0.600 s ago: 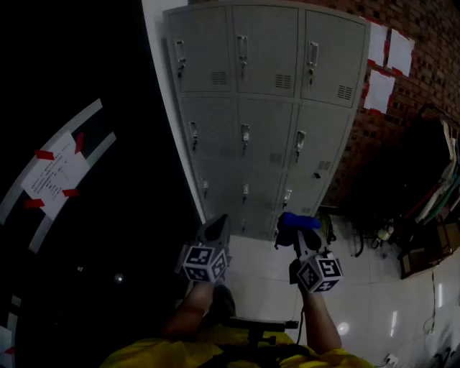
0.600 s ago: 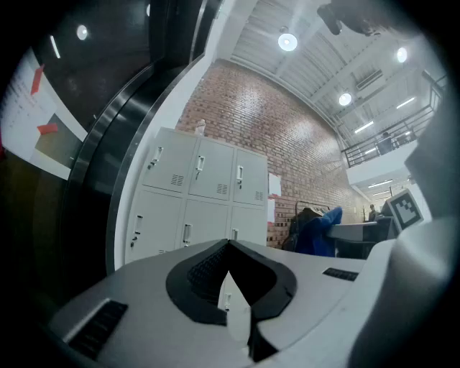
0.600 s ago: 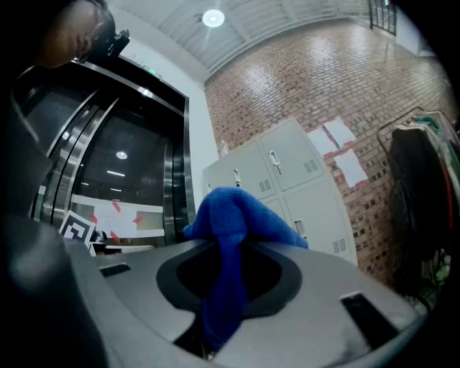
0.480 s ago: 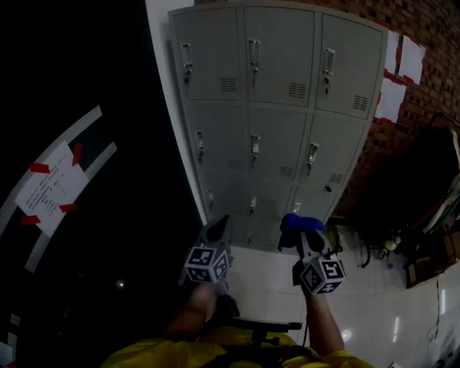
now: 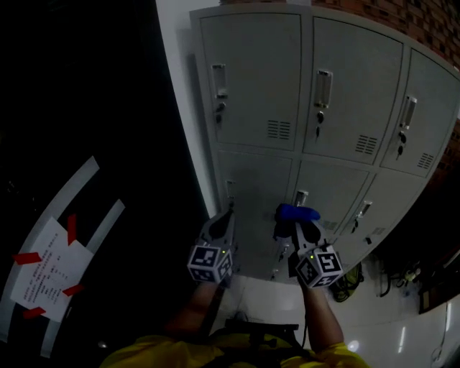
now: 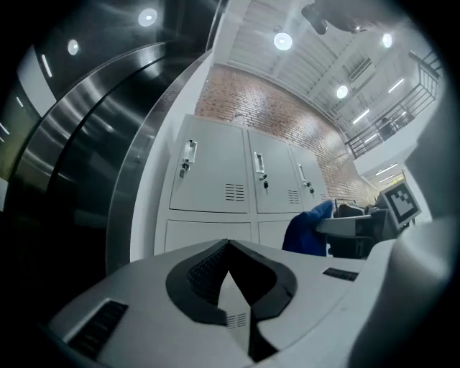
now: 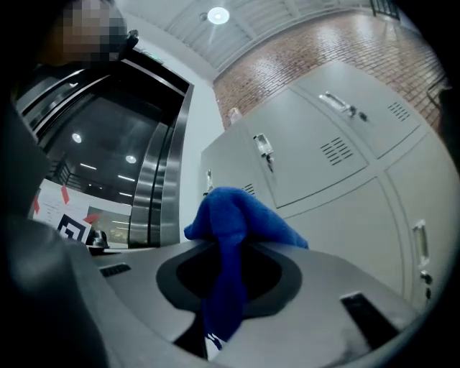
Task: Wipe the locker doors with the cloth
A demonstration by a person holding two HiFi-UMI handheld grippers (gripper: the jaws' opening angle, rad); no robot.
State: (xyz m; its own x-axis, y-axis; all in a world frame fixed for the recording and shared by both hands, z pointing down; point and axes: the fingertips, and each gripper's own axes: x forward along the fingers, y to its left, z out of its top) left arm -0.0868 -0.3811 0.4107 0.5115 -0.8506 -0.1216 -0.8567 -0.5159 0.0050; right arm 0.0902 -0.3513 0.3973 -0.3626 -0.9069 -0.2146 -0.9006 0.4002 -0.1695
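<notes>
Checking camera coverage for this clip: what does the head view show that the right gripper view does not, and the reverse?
Only the head view: the white floor, the person's yellow top, and the marker cube on the right hand-held gripper. Only the right gripper view: the blue cloth pinched between its jaws, its tail hanging down, plus a ceiling light. Both: the cloth and the grey lockers.
</notes>
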